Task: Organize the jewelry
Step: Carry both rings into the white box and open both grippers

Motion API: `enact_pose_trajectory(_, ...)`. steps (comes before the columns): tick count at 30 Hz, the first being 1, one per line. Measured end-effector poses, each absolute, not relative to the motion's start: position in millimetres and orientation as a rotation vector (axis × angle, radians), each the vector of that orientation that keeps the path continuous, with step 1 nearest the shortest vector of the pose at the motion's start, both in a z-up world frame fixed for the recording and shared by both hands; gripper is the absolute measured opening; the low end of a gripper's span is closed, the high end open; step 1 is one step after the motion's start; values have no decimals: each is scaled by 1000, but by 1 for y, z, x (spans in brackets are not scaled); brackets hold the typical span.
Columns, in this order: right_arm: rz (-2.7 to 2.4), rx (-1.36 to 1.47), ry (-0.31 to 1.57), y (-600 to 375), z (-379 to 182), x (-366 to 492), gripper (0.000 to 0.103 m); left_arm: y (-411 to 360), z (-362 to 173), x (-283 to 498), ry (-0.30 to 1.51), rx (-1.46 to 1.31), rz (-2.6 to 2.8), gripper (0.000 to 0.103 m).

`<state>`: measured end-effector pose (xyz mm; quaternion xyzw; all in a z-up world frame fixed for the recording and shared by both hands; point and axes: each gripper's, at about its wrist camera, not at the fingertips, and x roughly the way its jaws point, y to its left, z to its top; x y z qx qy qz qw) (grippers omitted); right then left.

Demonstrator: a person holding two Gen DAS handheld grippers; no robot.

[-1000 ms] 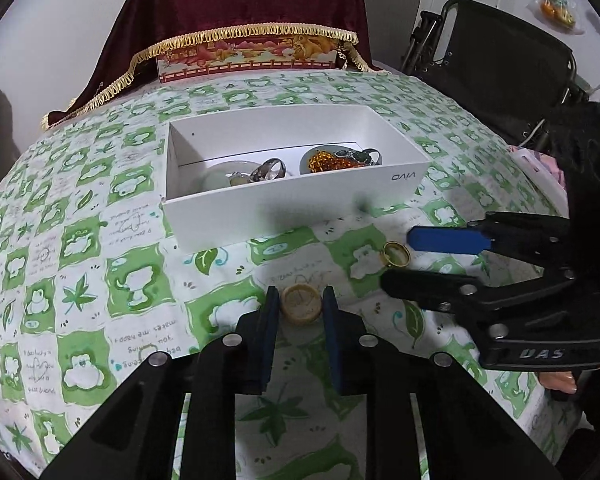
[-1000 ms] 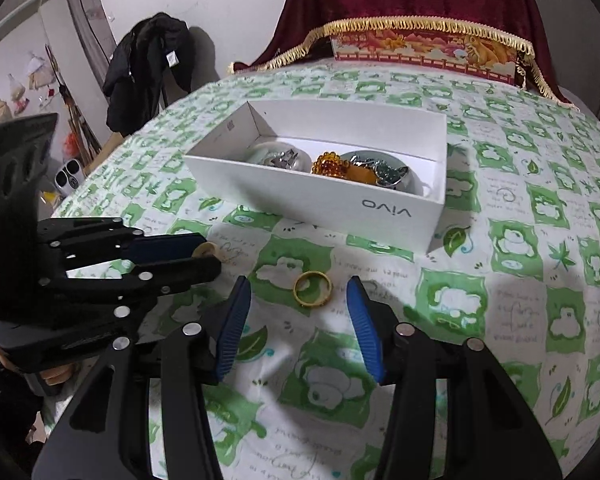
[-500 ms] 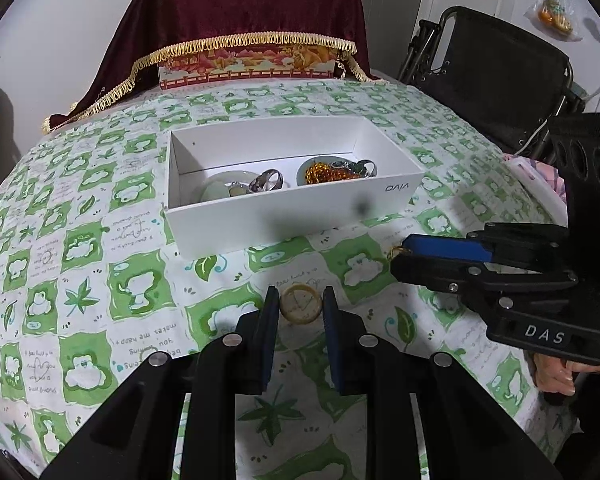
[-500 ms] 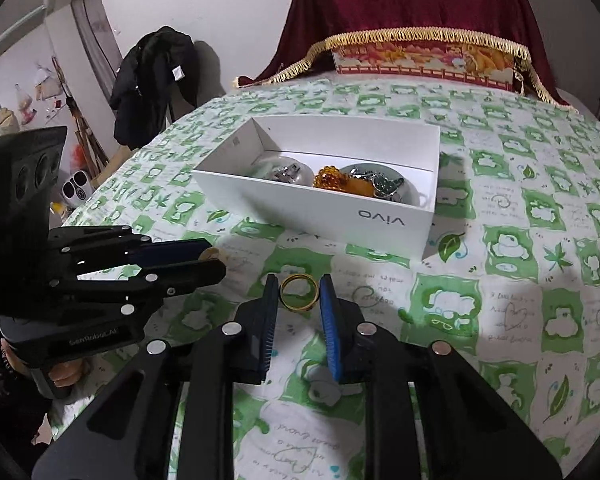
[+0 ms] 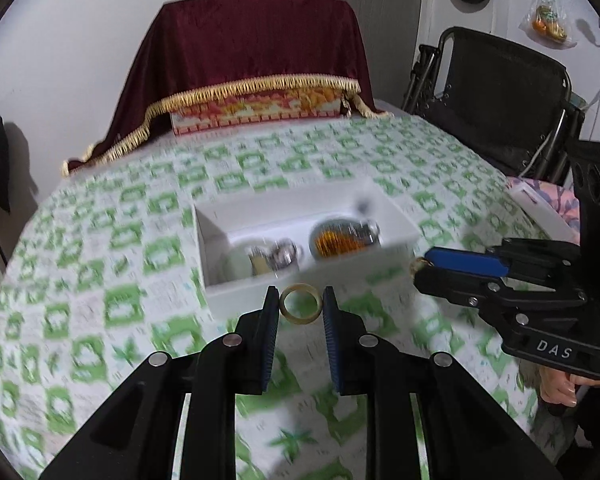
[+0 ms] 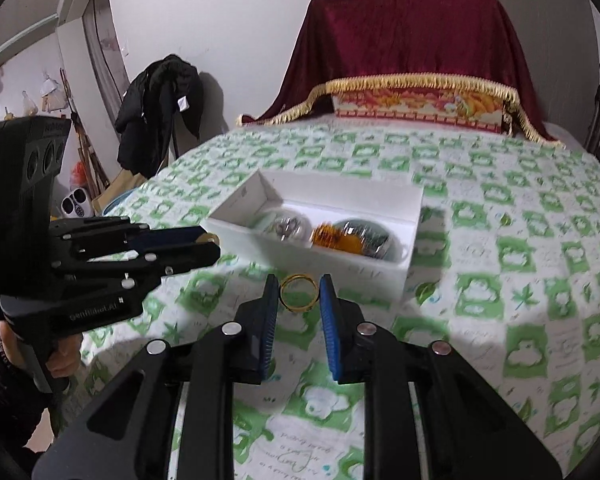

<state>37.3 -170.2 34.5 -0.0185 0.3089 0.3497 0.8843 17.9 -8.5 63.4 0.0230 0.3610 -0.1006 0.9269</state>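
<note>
Box [image 6: 364, 268] on table [image 6: 540, 216]; bowls [image 6: 352, 236] side by side inside; draped stand [image 6: 412, 48] behind box.

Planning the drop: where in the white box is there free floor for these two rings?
White box: both small dishes, left and right, are loaded and fill its near half. Bare floor shows only along the far wall, behind the dishes. Outside, open tablecloth lies right of the box.

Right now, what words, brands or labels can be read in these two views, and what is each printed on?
"DAS": on the body of the right tool, seen from the left wrist view.
"genRobot.AI": on the body of the left tool, seen from the right wrist view; small, only just legible.
Print on the white box front wall: too blurred to read.
Writing on the tablecloth: too blurred to read.
</note>
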Motion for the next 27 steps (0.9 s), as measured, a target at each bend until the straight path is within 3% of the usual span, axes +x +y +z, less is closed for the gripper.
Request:
enact_pose_trajectory(12,701,-48,570,-161,62,71,20,-11,89,59,675,100,-172,22)
enact_pose_trajectory(27,650,-35,693,-145,21,120,20,4,49,99,781,69,-155,22)
